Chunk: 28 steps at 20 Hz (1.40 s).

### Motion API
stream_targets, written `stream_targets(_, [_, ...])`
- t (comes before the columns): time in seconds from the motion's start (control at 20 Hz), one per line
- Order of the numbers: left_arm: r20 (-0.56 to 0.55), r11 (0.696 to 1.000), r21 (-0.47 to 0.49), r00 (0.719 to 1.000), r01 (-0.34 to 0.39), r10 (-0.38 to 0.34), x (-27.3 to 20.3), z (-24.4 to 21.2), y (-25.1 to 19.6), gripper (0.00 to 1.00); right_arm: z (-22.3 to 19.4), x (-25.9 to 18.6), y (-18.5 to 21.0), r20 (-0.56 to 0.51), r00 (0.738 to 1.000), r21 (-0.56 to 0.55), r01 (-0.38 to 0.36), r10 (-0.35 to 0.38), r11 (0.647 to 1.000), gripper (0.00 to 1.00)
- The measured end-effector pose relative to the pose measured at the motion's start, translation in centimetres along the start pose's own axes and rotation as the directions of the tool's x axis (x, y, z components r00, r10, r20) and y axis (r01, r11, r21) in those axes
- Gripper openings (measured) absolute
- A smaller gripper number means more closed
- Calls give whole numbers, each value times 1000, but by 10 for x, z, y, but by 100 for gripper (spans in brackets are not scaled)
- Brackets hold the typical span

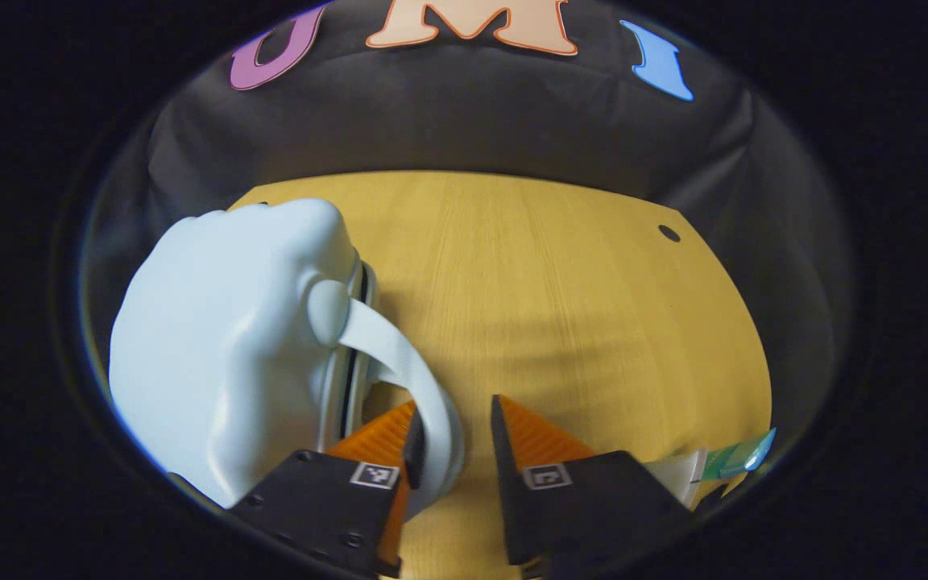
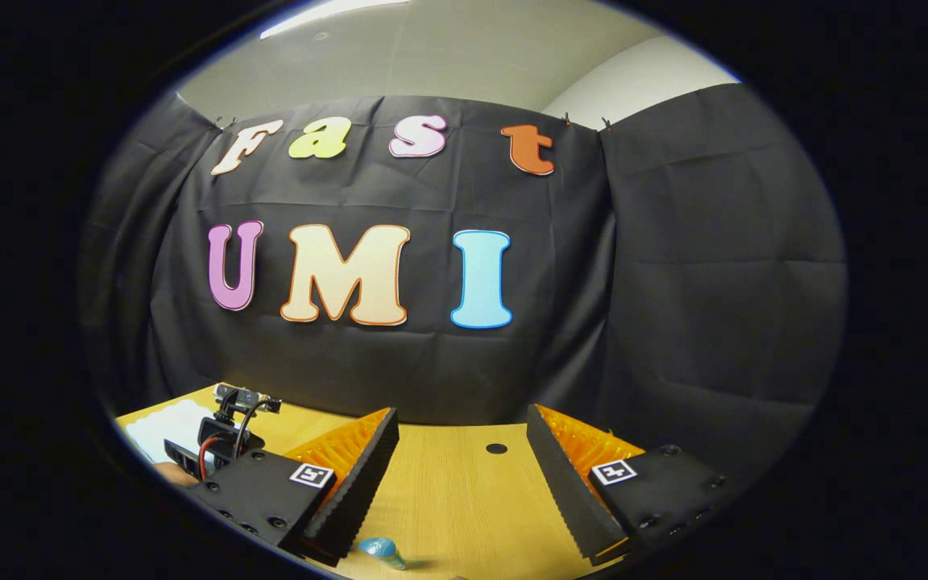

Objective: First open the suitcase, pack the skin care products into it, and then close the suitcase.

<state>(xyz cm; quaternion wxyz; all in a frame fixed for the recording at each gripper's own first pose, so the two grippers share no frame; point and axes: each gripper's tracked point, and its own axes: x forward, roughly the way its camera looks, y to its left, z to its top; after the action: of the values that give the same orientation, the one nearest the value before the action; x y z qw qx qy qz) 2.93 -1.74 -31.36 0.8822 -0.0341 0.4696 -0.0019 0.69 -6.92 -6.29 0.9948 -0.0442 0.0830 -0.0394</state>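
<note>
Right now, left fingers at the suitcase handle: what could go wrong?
1. The left gripper is open, and the handle looks to lie against just one finger; closing now could miss it.
2. The suitcase stands near the table edge; a pull could tip it.
3. The packet sits beside the fingers and may get knocked off.

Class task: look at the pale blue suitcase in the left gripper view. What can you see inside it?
Nothing inside shows: the suitcase is closed, its shell covering the interior. The left claw is open around its handle. The wooden table lies beside it.
</note>
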Motion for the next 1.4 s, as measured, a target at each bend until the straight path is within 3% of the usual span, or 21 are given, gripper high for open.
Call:
stream_targets(0.05, [-2, 1000, -11, 1000, -4, 4, 1, -1, 2, 32, -1, 1, 0, 1, 1000, 2, -4, 4, 1000, 100])
stream_targets(0.1, [-17, 1000, -21, 1000, 10, -11, 4, -2, 2, 12, -2, 2, 0, 2, 1000, 4, -8, 8, 1000, 100])
stream_targets(0.25, [-31, 1000, -1, 999, 26, -26, -1, -3, 2, 9, -1, 5, -1, 8, 1000, 19, -23, 23, 1000, 100])
stream_targets(0.4, [-22, 1000, 18, 1000, -17, 17, -5, 2, 0, 3, 2, 8, -3, 27, 999, 31, -41, 40, 999, 100])
stream_targets(0.6, [39, 997, 74, 999, -33, 30, -28, 20, -5, 0, -3, 8, 4, 42, 994, 55, -103, 101, 993, 100])
stream_targets(0.75, [83, 999, 51, 997, -7, 3, -54, 36, -3, 0, -6, 7, 11, 45, 989, 71, -142, 139, 987, 100])
stream_targets(1.0, [149, 998, 25, 987, 61, -64, -104, 72, 9, 0, 9, -3, 36, 80, 988, 89, -139, 132, 986, 100])
stream_targets(1.4, [231, 985, -10, 959, 171, -164, -163, 113, 69, 0, 19, -15, 102, 86, 985, 96, -156, 148, 983, 100])
